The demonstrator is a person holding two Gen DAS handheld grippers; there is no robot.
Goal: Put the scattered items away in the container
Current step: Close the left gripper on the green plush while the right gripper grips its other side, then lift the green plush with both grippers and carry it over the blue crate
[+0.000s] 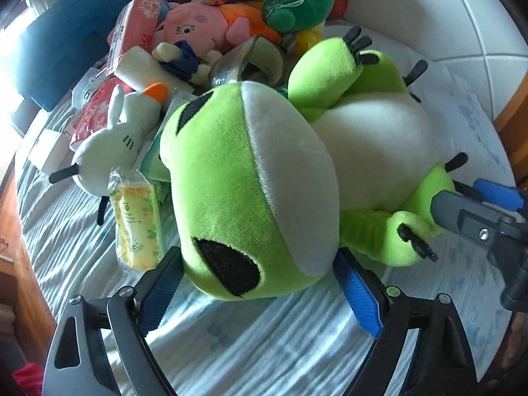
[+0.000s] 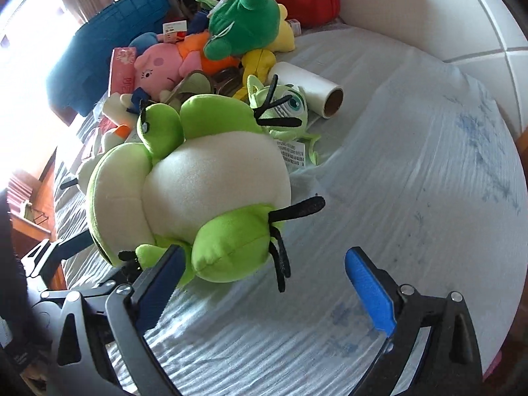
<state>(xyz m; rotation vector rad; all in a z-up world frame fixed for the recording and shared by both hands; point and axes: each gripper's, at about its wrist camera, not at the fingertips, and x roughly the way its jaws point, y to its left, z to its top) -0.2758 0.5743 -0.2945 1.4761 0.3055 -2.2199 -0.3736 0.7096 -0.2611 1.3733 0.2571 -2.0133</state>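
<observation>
The left gripper point(image 1: 257, 283) has its fingers spread wide on either side of the head of a lime-green frog plush point(image 1: 244, 191); whether the pads press it I cannot tell. The frog lies on the striped bed sheet point(image 1: 264, 336), its white belly reaching away from those fingers. The right gripper point(image 2: 264, 283) is also spread wide, with the frog's foot against its left finger point(image 2: 161, 280) and bare sheet between the pads. Beyond the frog lie a white rabbit plush point(image 1: 109, 145), a pink pig plush point(image 1: 194, 28), a dark green plush point(image 1: 297, 3) and a paper roll point(image 2: 310, 85). Past the pile stands the blue container point(image 1: 76, 36).
</observation>
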